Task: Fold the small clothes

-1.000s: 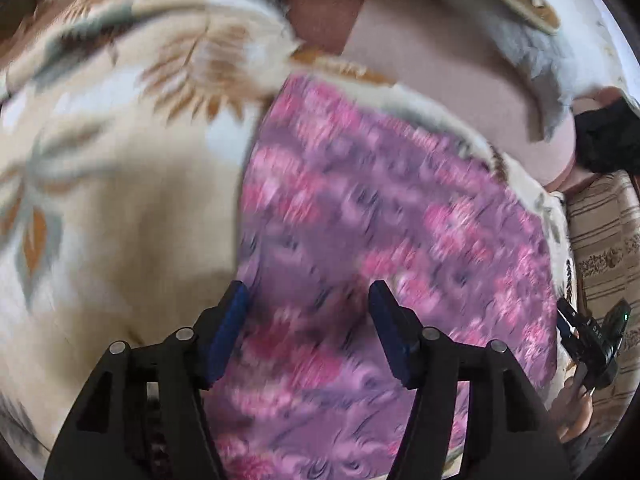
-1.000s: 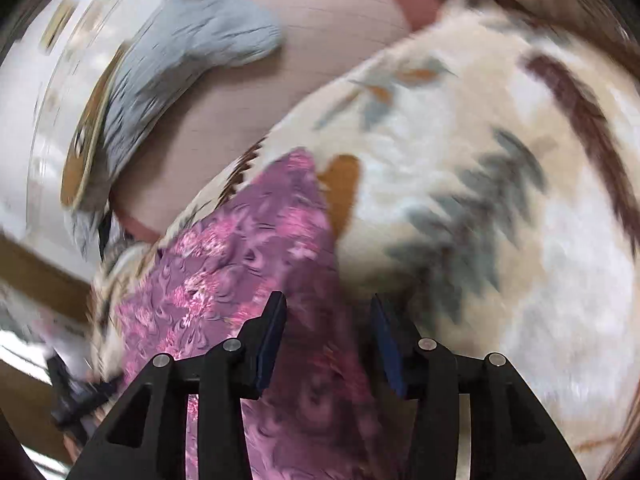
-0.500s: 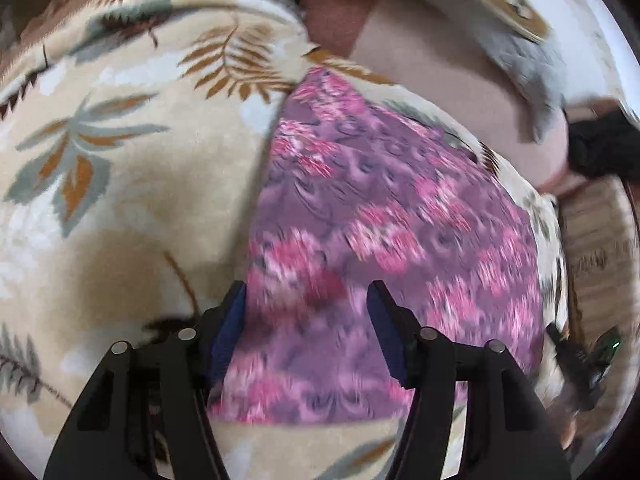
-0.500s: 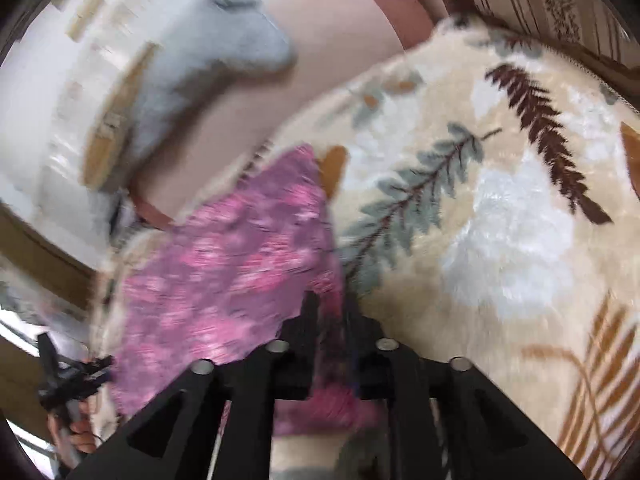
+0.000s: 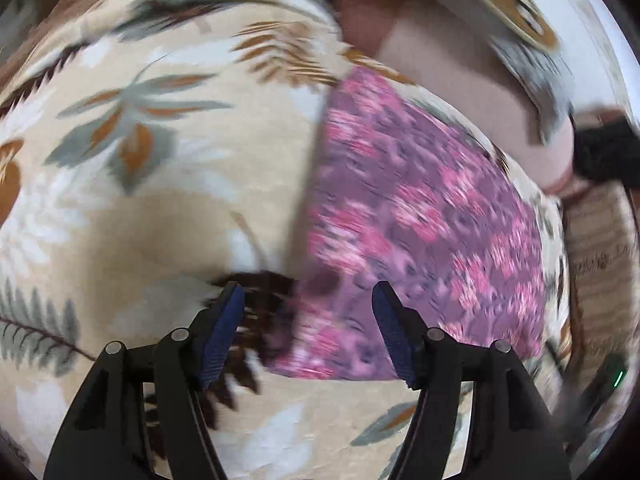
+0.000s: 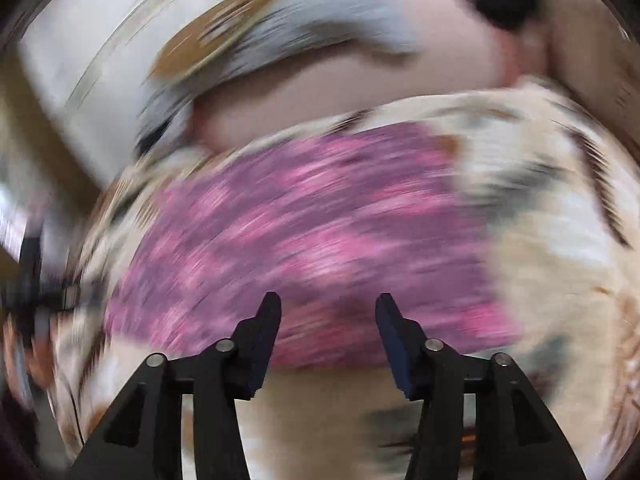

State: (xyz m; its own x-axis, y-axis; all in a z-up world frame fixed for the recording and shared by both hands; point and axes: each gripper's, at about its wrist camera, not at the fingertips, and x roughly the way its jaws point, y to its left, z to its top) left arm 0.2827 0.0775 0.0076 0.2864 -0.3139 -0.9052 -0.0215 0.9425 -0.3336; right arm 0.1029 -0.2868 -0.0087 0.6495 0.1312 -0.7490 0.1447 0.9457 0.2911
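The left gripper (image 5: 306, 296) is standing spread wide, its blue pads (image 5: 224, 332) pinching nothing. Just beyond and between the fingertips, the near left corner of a purple and pink flowered cloth (image 5: 420, 216) is lying flat on a cream blanket (image 5: 132, 216) printed with leaves. The cloth is stretching away from this gripper to the far right, while bare blanket is spreading out to the left of the fingers. Past the far edge of the blanket, a pinkish cushion (image 5: 452, 68) is showing, with a grey cover (image 5: 532, 64) draped along it. At the right rim of the left wrist view, a dark blurred shape with a small green light is showing; whether it is the other gripper cannot be told.

The right gripper (image 6: 328, 306) is opening, its fingers parted with nothing between them. The near edge of the same cloth (image 6: 312, 232) is lying straight ahead of the fingertips and spreading away to both sides, flat on the blanket (image 6: 560, 248). The right wrist view is heavily smeared, so fine folds in the cloth cannot be made out. Farther off, the cushion (image 6: 352, 96) and the grey cover (image 6: 304, 36) are lying across the top. No box, basket or other container is showing in either view.
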